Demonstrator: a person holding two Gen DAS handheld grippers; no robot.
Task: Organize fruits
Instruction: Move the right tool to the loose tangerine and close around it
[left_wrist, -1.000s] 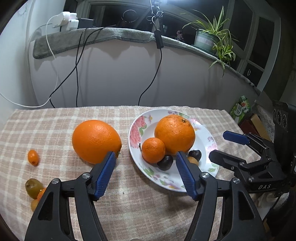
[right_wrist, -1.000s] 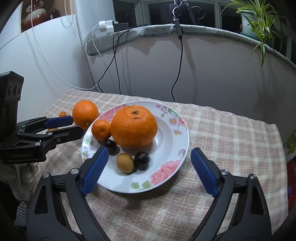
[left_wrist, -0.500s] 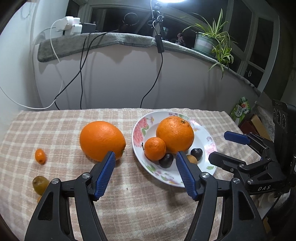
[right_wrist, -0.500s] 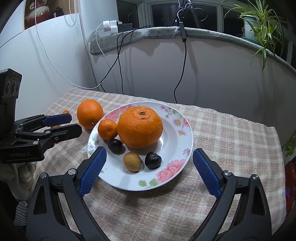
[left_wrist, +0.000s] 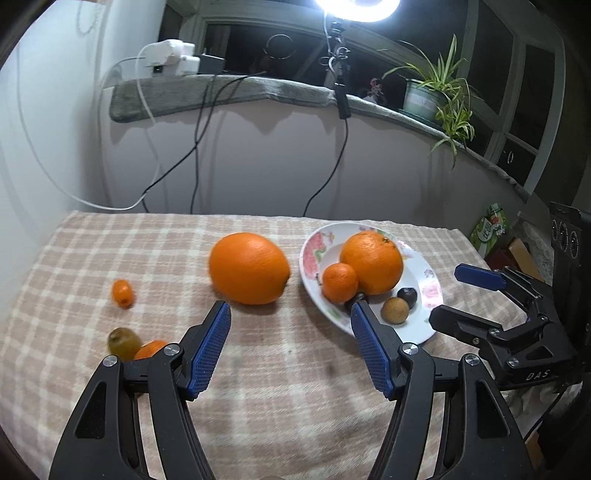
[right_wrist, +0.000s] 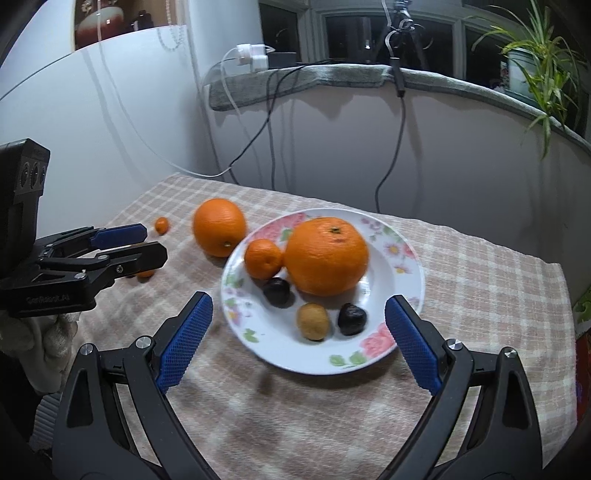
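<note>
A floral plate (left_wrist: 424, 325) (right_wrist: 402, 288) holds a big orange (left_wrist: 371, 263) (right_wrist: 327, 256), a small mandarin (left_wrist: 340, 282) (right_wrist: 263, 258), two dark fruits (right_wrist: 277, 291) (right_wrist: 352, 319) and a tan round fruit (left_wrist: 395, 311) (right_wrist: 313, 321). A second big orange (left_wrist: 249, 267) (right_wrist: 219, 226) lies on the checked cloth left of the plate. A kumquat (left_wrist: 122, 293) (right_wrist: 161, 225), a green-brown fruit (left_wrist: 123, 343) and another small orange fruit (left_wrist: 149, 349) lie further left. My left gripper (left_wrist: 290, 332) (right_wrist: 136, 240) is open and empty, in front of the loose orange. My right gripper (right_wrist: 297, 325) (left_wrist: 458, 295) is open and empty, at the plate's near rim.
The checked cloth (left_wrist: 288, 398) covers the table up to a white wall. Cables (left_wrist: 199, 147) hang down the wall from a grey ledge. A potted plant (left_wrist: 432, 96) stands on the ledge at right. A green packet (left_wrist: 489, 229) lies off the table's right edge.
Both grippers have pulled back and turned a little left, so the fruits and plate look smaller and further right. Nothing was gripped or moved.
</note>
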